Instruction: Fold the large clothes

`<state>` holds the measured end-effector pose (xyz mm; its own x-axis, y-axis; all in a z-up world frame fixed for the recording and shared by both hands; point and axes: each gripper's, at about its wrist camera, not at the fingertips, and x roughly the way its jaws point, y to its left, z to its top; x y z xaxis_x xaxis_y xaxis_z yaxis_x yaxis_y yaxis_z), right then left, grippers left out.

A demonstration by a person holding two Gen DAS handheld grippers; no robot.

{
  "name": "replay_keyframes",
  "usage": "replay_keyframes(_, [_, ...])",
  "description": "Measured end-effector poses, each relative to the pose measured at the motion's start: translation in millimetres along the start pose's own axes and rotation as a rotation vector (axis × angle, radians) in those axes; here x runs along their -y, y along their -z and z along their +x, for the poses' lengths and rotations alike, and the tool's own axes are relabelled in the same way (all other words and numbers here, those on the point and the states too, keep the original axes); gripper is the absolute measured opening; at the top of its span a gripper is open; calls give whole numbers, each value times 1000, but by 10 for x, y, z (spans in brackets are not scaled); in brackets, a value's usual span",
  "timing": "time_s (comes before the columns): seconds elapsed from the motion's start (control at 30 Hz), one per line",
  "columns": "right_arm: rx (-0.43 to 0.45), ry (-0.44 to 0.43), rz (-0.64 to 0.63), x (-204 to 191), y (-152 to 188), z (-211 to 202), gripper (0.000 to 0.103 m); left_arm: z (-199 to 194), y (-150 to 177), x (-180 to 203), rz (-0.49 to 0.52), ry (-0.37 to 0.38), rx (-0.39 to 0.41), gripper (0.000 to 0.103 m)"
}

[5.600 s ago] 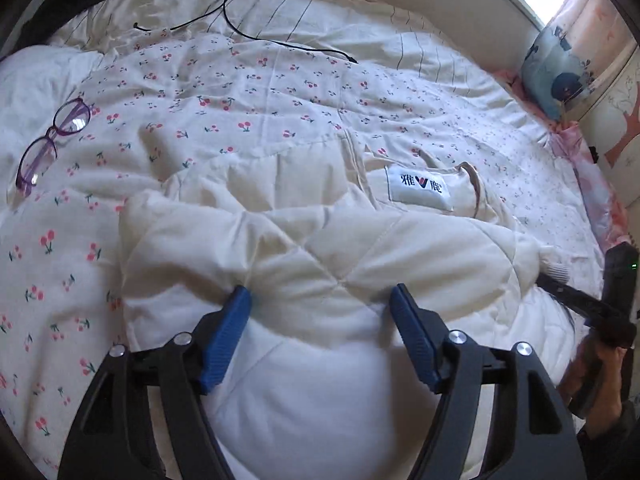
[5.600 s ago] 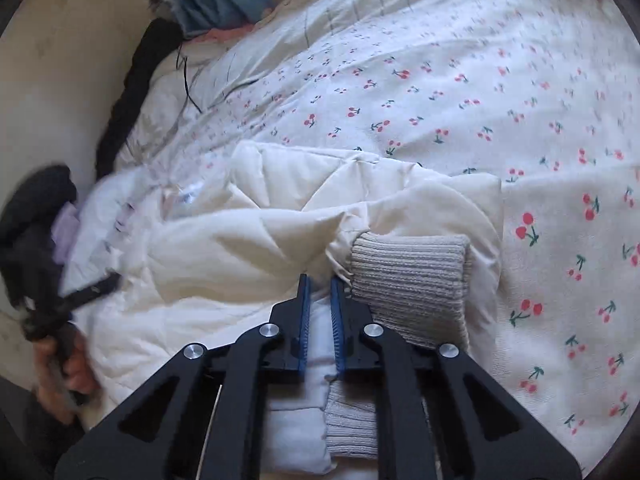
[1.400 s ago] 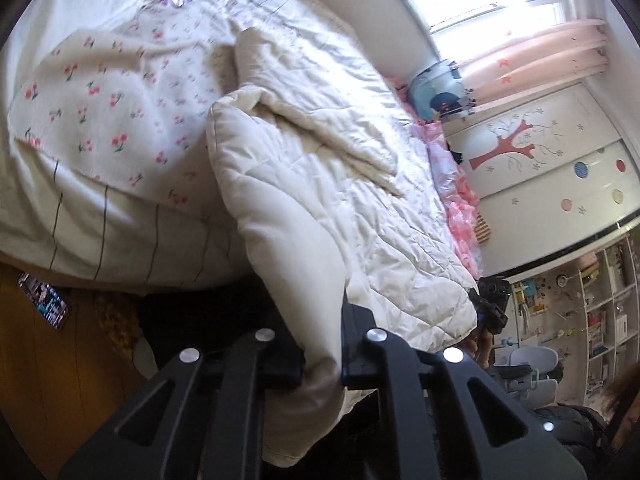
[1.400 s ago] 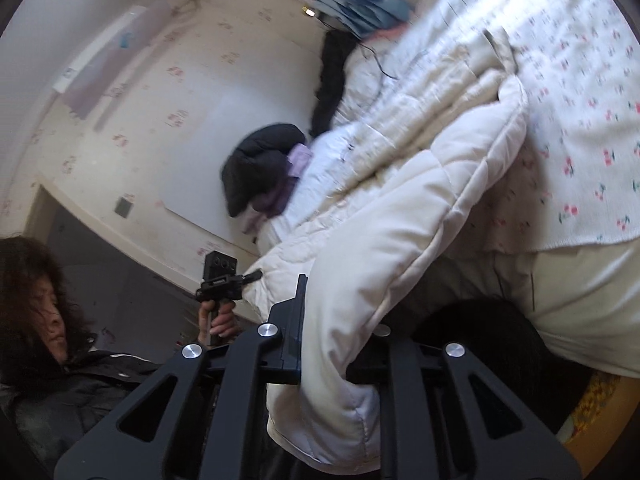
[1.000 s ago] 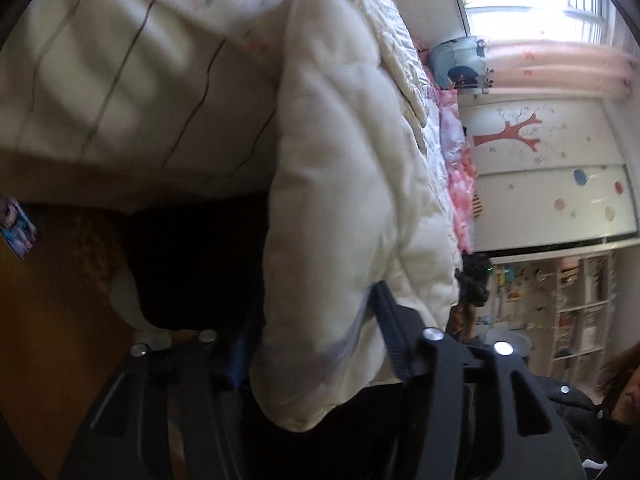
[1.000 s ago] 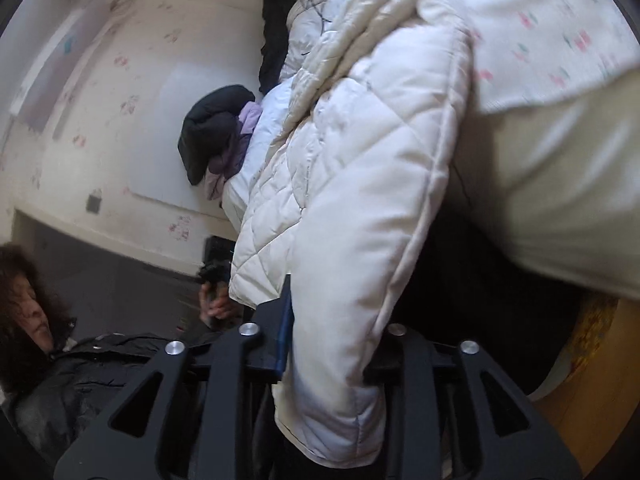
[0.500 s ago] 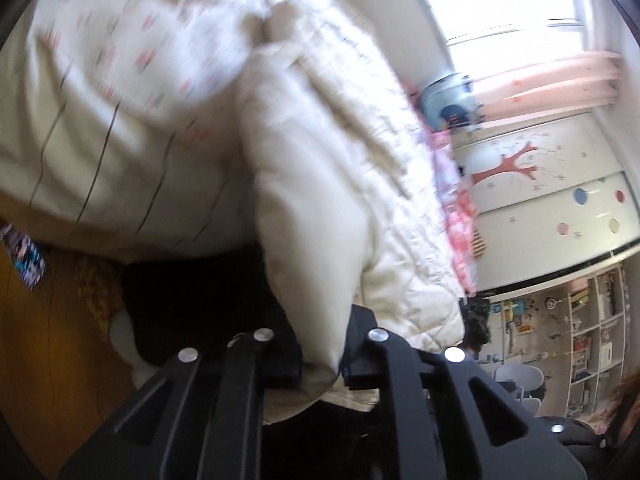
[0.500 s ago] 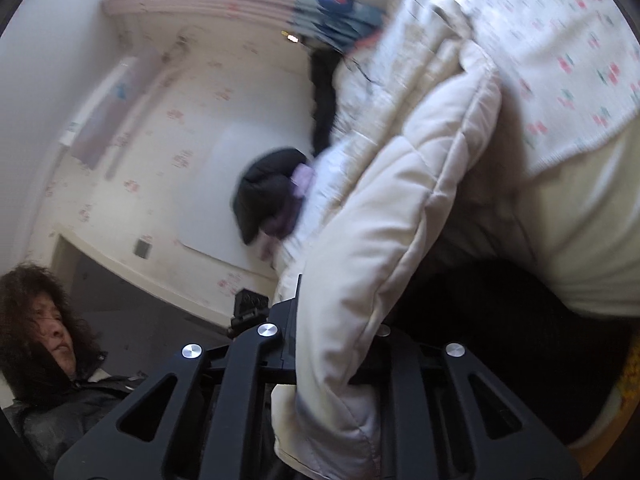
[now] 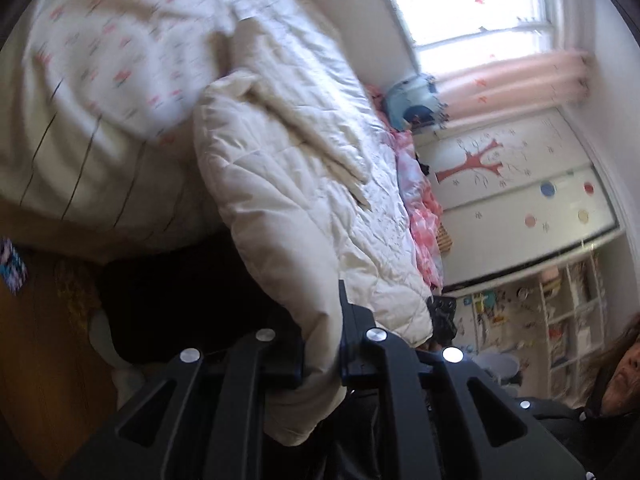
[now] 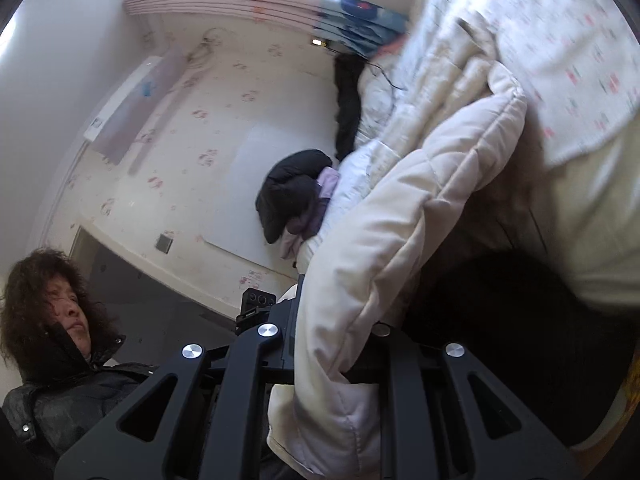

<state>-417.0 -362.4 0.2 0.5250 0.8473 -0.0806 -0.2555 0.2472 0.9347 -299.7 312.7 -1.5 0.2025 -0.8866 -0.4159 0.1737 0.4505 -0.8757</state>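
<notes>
Both handheld grippers are clamped on one hem of a cream quilted puffer jacket (image 9: 288,184), the landmark here. The left gripper (image 9: 320,360) pinches the hem's corner, having just closed on it. The right gripper (image 10: 320,344) has also just tightened on its own stretch of hem, fabric bulging between the jaws. A moment ago the jacket hung down over the edge of the bed (image 9: 100,200); now the held hem is raised and most of the jacket lies back across the cherry-print quilt (image 10: 580,40). This looks like the start of carrying the hem over for a fold.

Only the left wrist view shows what lies beyond the jacket: a window (image 9: 472,12), pink curtain and a wardrobe with a tree decal (image 9: 480,164). Only the right wrist view shows a black garment (image 10: 292,196) heaped beside the jacket, against the patterned wall.
</notes>
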Motion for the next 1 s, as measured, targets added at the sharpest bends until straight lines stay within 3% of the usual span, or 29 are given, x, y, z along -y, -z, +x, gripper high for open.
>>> replay_keyframes(0.2, [53,-106,-19,17,-343,57,13,-95,-247,71,-22,86,106,13])
replay_keyframes(0.5, [137,-177,-116,-160,-1412,429,13,-80,-1306,366,-2,206,321,13])
replay_keyframes(0.83, [191,-116,-133,-123,-2181,658,13,106,-2167,320,-51,220,396,13])
replay_keyframes(1.0, [235,-28,-108,35,-2719,922,13,360,-2803,299,-74,201,426,13])
